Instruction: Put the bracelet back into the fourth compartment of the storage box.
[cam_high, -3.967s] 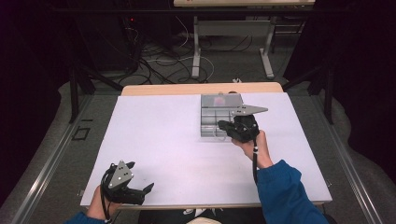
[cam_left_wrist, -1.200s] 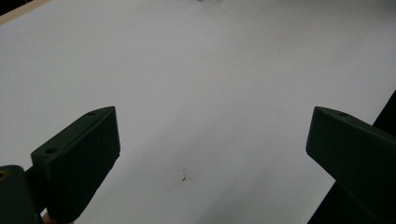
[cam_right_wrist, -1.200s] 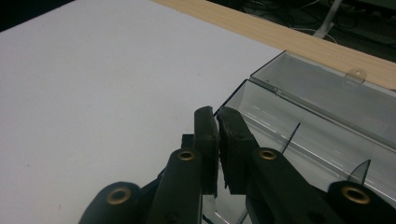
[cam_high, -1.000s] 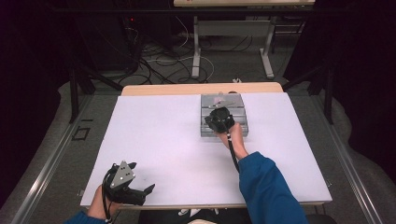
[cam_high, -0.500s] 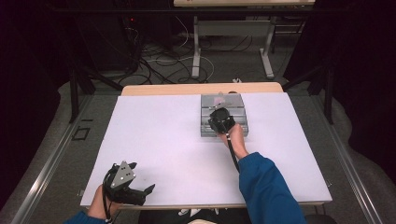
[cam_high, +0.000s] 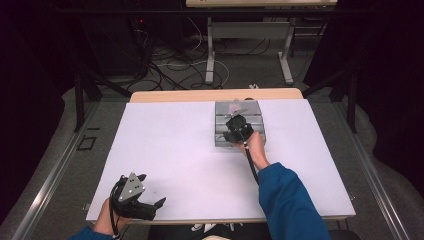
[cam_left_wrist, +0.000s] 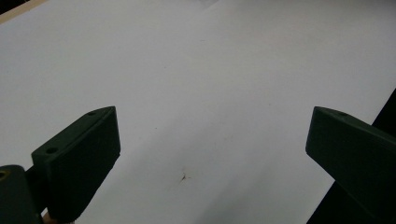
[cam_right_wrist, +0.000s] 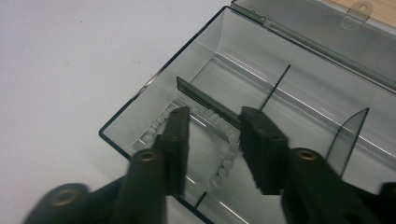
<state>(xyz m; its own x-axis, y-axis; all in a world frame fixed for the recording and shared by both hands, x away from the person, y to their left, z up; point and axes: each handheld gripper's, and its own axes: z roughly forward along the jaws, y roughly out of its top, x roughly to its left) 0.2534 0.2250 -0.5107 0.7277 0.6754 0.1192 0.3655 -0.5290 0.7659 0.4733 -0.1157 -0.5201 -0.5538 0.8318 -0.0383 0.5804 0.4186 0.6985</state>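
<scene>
Right hand-held gripper (cam_right_wrist: 212, 126): reached into the near corner compartment of the box (cam_right_wrist: 327, 88), jaws partly apart and just opened wider, nothing pinched between them.
Beads (cam_right_wrist: 224, 161): a pale string lay curled on that compartment's floor (under the jaws).
Box: clear grey plastic, lid flung back, at the tabletop's (cam_high: 165, 150) far side.
Left hand-held gripper (cam_high: 150, 197): rested at the near edge, jaws spread wide, holding nothing.
</scene>
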